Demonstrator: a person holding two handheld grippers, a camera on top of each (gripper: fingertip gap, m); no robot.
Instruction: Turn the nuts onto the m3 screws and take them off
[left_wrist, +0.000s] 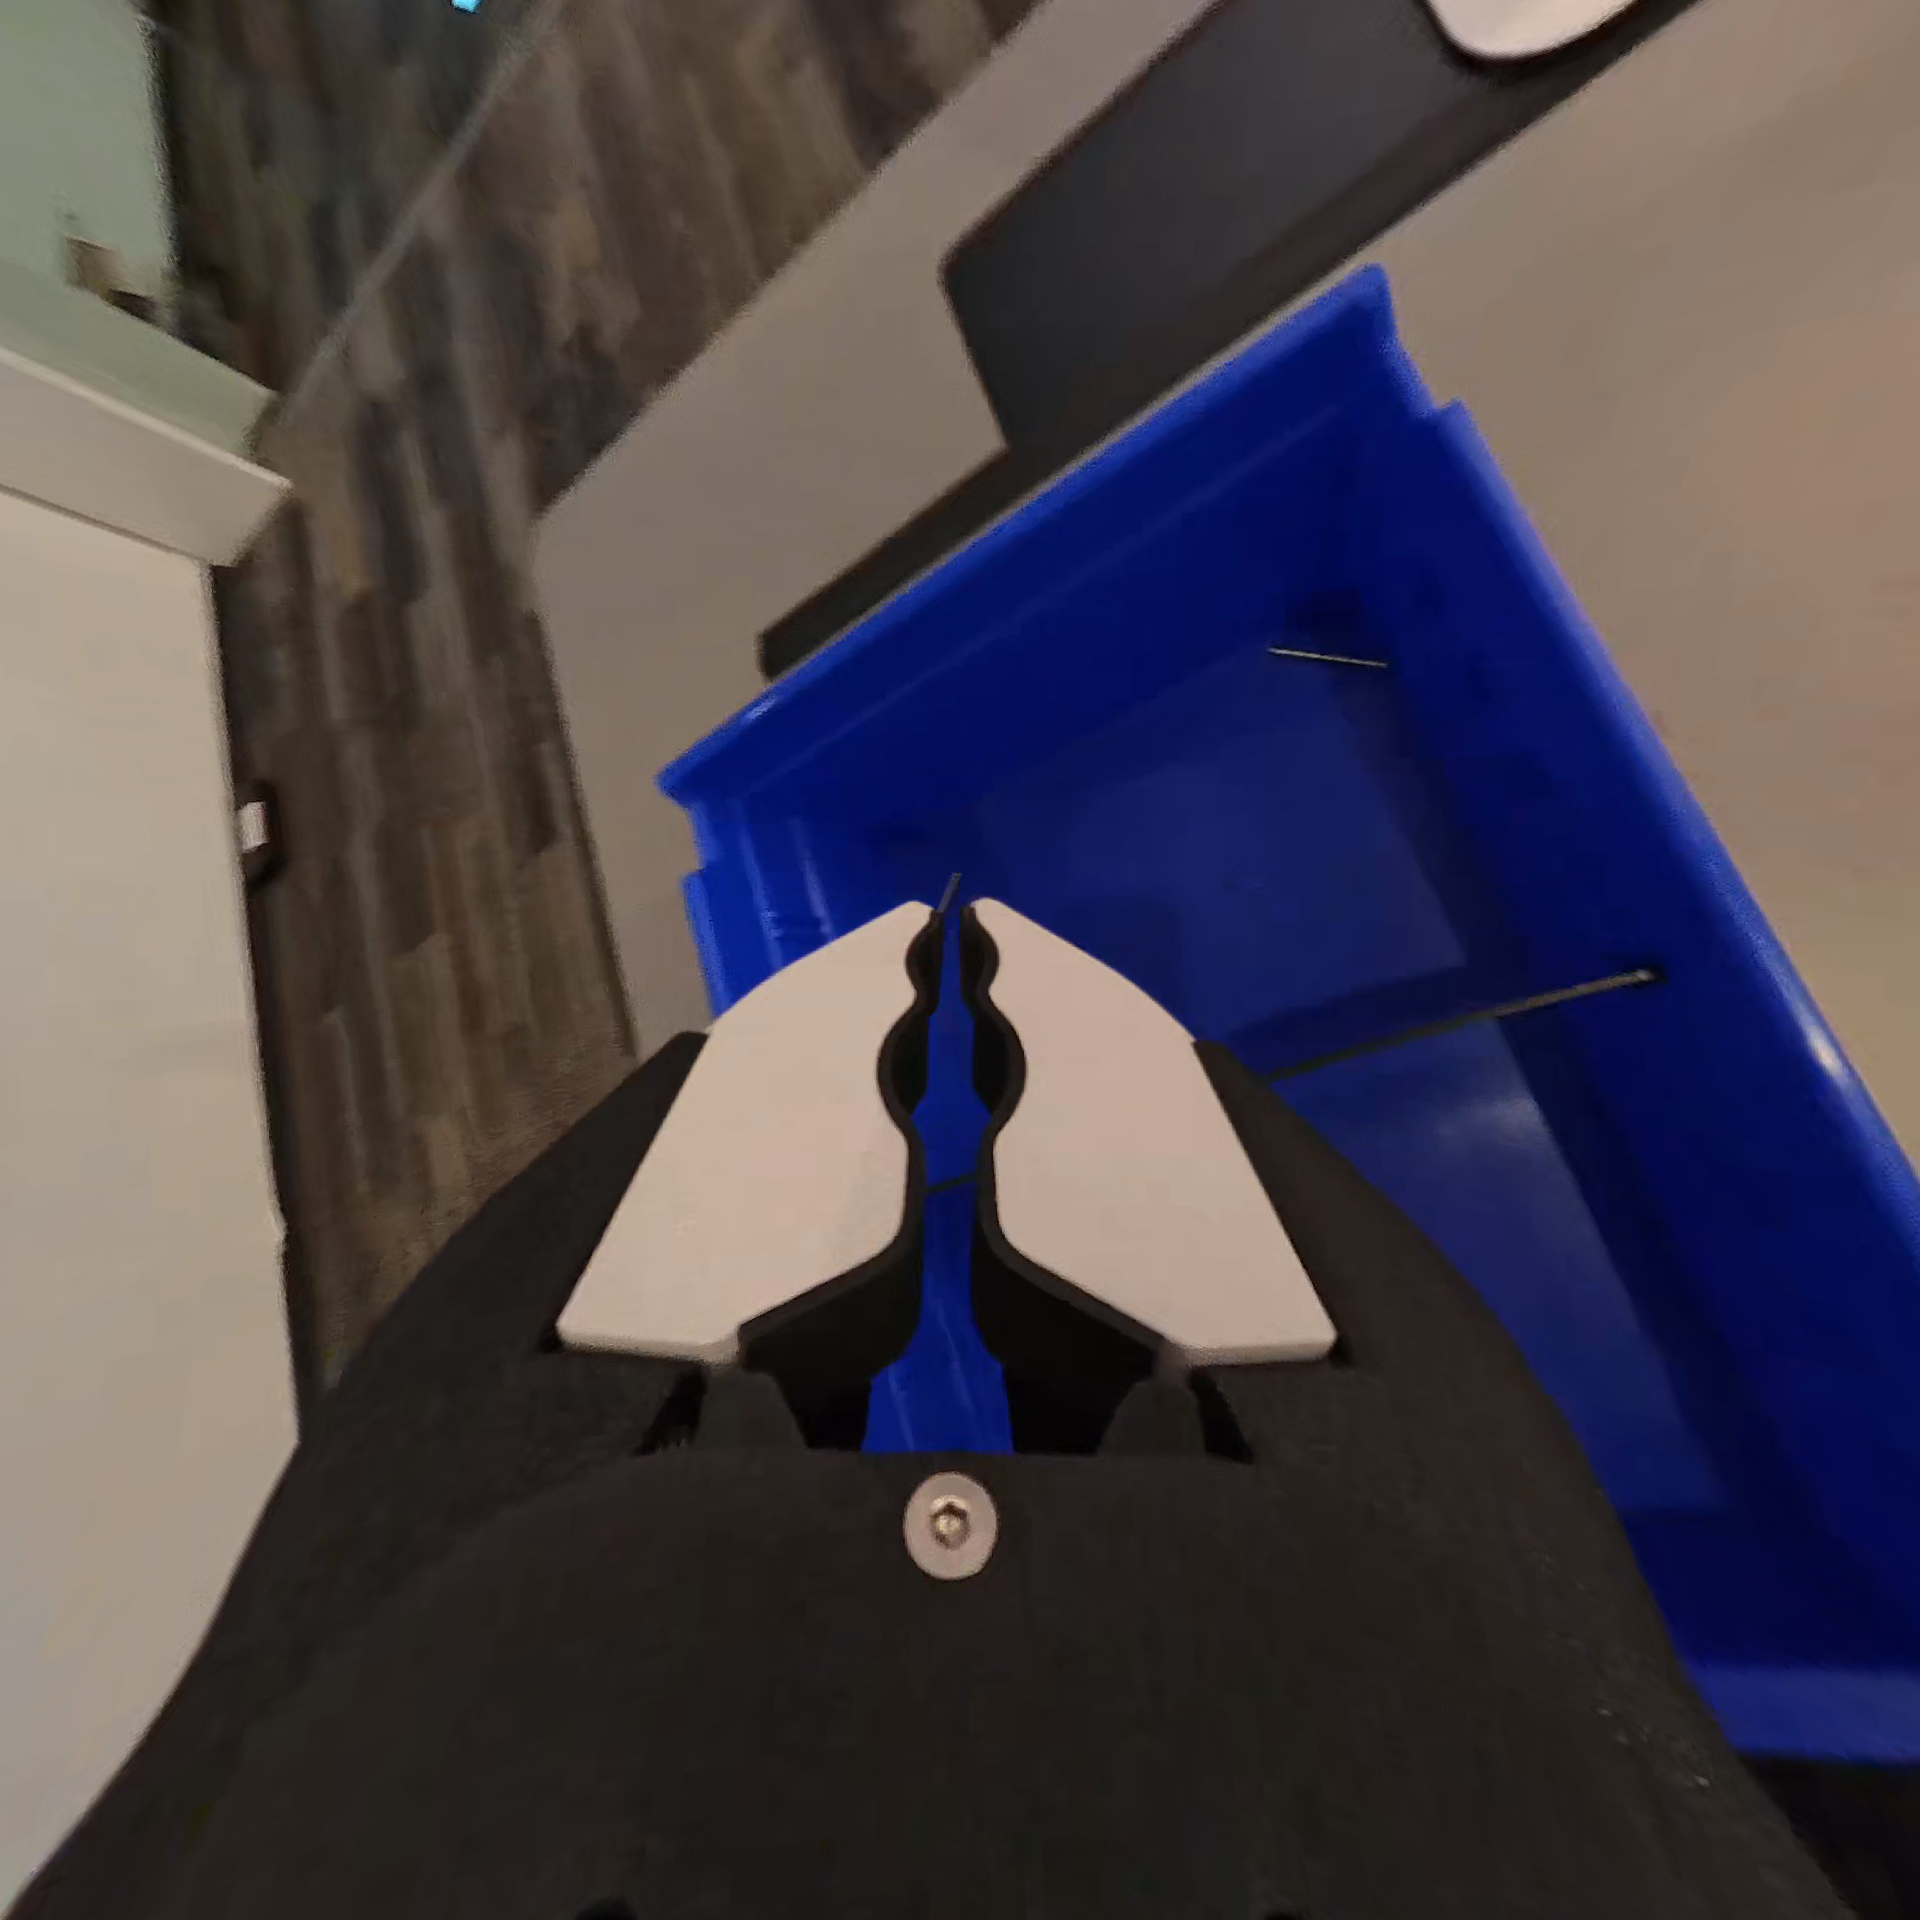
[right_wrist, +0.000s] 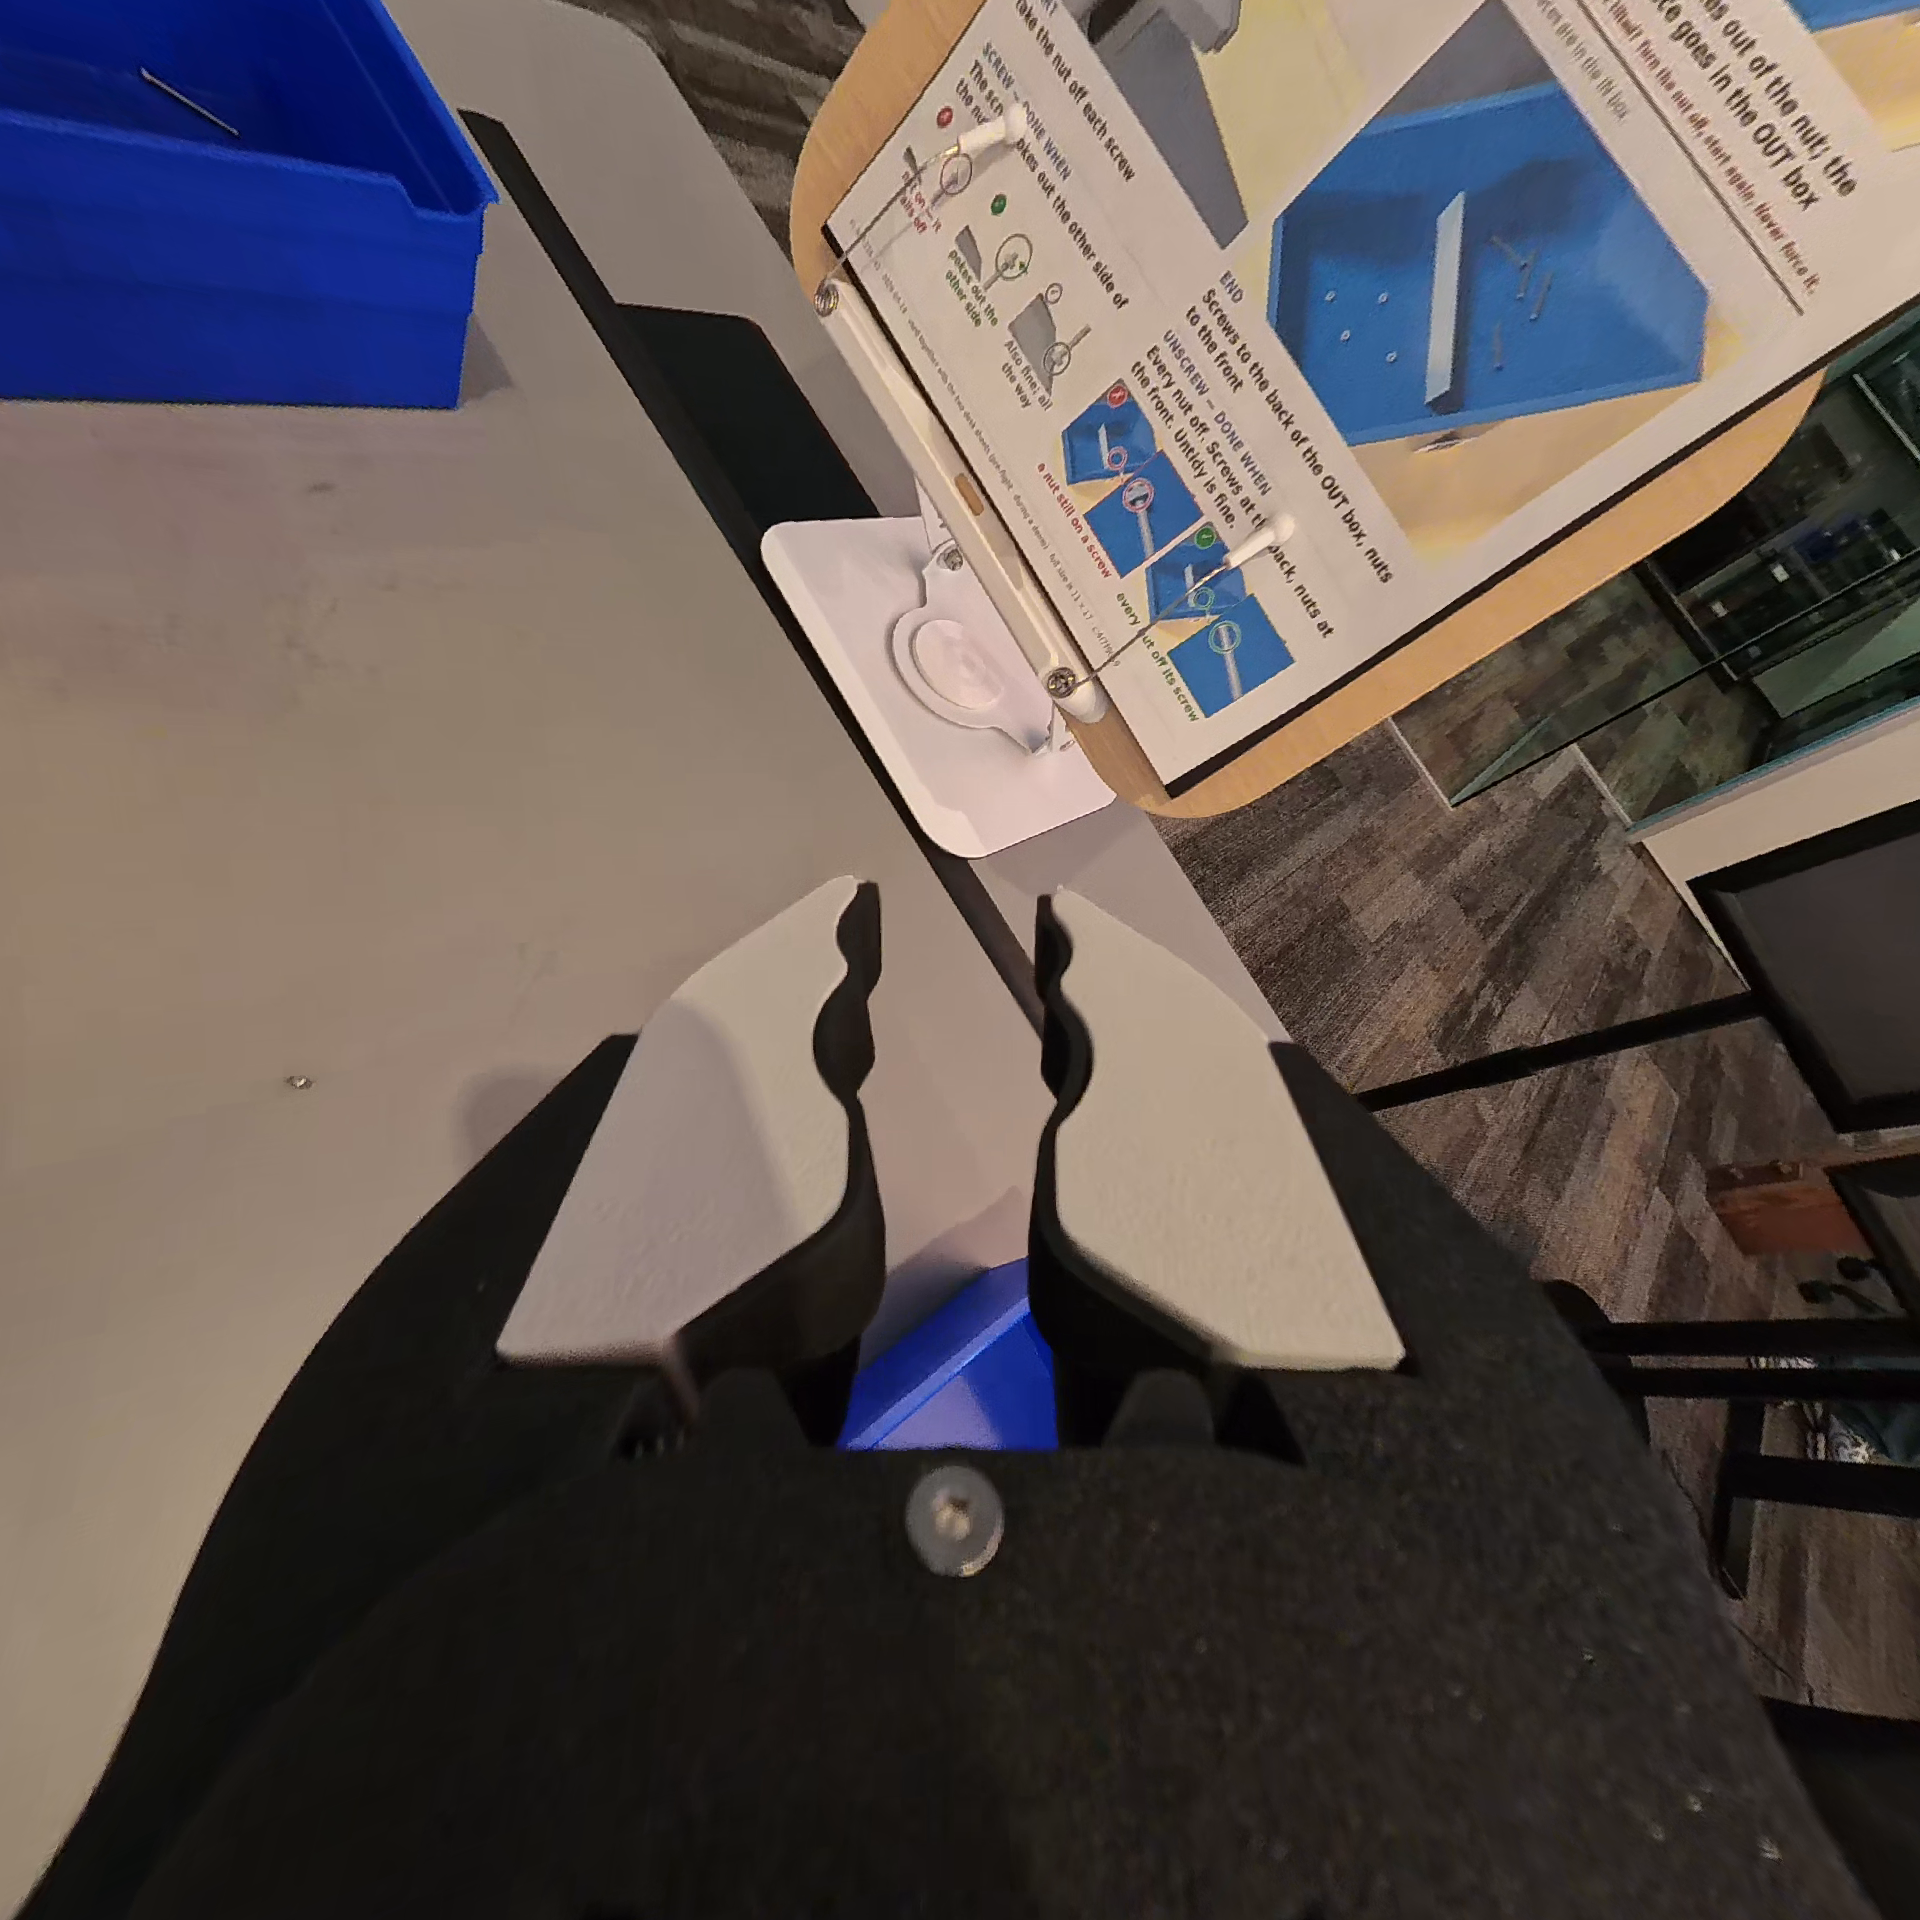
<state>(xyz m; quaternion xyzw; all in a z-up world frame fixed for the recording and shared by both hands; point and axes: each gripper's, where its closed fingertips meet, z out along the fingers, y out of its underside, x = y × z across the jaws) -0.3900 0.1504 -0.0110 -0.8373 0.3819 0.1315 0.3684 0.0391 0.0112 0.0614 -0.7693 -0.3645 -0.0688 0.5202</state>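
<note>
Right wrist view only: nut (right_wrist: 299, 1083)

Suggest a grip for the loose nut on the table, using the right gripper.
Take the nut across its outer sides, coming straight down from above. It lies low on the bare table with nothing around it, so a side approach would likely just push it. The right gripper is open. The nut's flats are too small to see.

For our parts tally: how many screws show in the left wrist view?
3 screws: one pinched at the left gripper's tips; two in the blue bin, one by its far wall, one longer beside the gripper. More may be hidden.
</note>
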